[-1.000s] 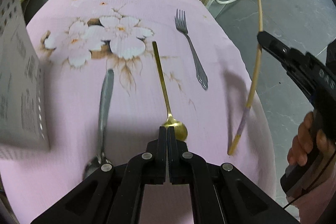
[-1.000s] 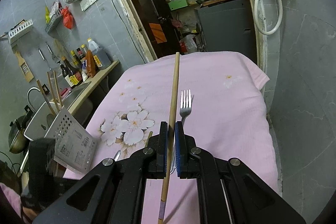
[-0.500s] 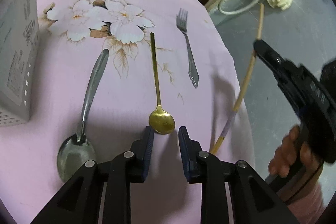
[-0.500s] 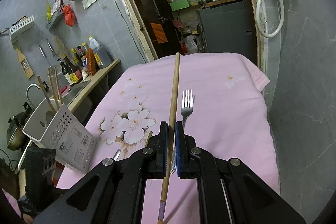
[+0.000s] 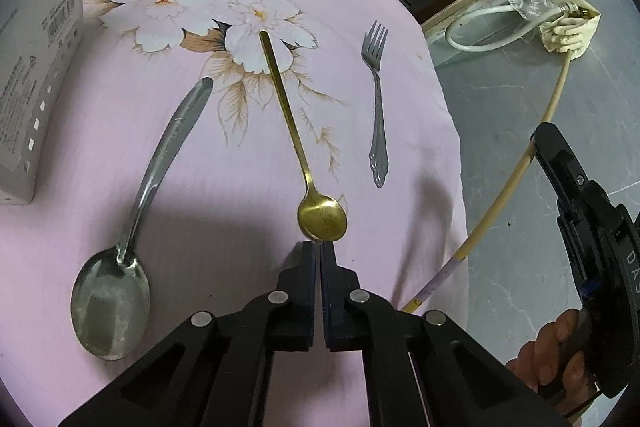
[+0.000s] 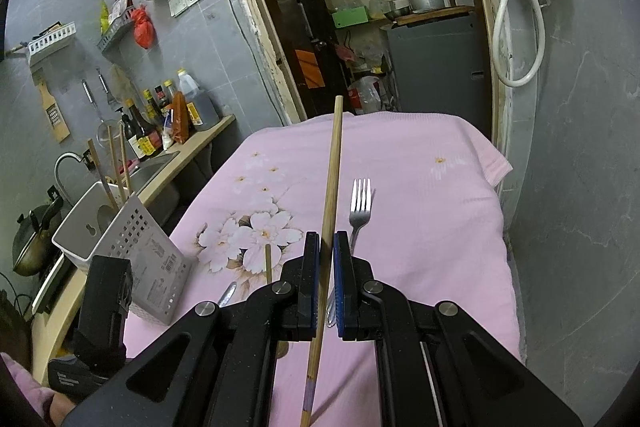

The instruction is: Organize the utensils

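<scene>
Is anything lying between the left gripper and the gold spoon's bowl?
Nothing visible: the left gripper, jaws together, sits right at the near rim of the gold spoon, with only pink cloth around it.

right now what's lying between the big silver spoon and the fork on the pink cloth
The gold spoon lies between the silver spoon and the fork, its bowl toward the camera. The left wrist view shows this plainly.
</scene>
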`<control>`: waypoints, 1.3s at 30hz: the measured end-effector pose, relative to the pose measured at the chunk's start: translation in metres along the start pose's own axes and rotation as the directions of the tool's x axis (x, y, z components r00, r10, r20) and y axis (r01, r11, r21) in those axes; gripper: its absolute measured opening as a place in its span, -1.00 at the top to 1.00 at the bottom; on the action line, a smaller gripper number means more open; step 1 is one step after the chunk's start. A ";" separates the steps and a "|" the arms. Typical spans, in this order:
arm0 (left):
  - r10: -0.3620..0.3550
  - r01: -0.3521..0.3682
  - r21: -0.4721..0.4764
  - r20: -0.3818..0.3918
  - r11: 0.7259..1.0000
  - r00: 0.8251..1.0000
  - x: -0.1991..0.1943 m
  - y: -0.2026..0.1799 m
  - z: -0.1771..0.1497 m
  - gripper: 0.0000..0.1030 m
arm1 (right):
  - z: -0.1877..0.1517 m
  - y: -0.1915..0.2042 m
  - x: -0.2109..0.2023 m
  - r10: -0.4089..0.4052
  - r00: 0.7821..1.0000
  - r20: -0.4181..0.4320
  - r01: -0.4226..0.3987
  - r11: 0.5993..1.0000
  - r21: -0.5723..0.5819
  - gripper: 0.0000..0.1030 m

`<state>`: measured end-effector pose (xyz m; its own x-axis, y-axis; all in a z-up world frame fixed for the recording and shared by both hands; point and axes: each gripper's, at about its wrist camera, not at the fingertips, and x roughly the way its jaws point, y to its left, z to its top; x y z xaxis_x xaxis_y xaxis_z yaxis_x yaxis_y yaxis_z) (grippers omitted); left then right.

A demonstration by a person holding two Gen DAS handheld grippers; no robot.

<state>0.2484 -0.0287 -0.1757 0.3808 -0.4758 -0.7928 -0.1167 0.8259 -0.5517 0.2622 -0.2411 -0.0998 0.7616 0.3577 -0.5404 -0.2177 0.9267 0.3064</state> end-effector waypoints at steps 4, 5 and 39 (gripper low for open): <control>-0.007 0.006 0.036 0.022 0.999 1.000 -0.008 -0.001 -0.001 0.94 | 0.001 -0.002 -0.002 0.001 1.000 0.001 -0.001 1.000 0.003 0.88; 0.001 -0.002 0.054 0.030 0.999 1.000 -0.012 -0.002 -0.002 0.94 | 0.000 -0.003 -0.003 0.002 1.000 0.001 -0.002 1.000 0.005 0.88; 0.200 -0.344 0.753 0.281 0.561 0.939 0.008 -0.061 -0.029 0.78 | 0.005 -0.018 -0.007 -0.004 1.000 -0.009 0.004 1.000 -0.011 0.87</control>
<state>0.2325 -0.0917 -0.1559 0.5917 -0.1969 -0.7818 0.4939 0.8549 0.1585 0.2639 -0.2605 -0.0979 0.7572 0.3547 -0.5485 -0.2211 0.9293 0.2958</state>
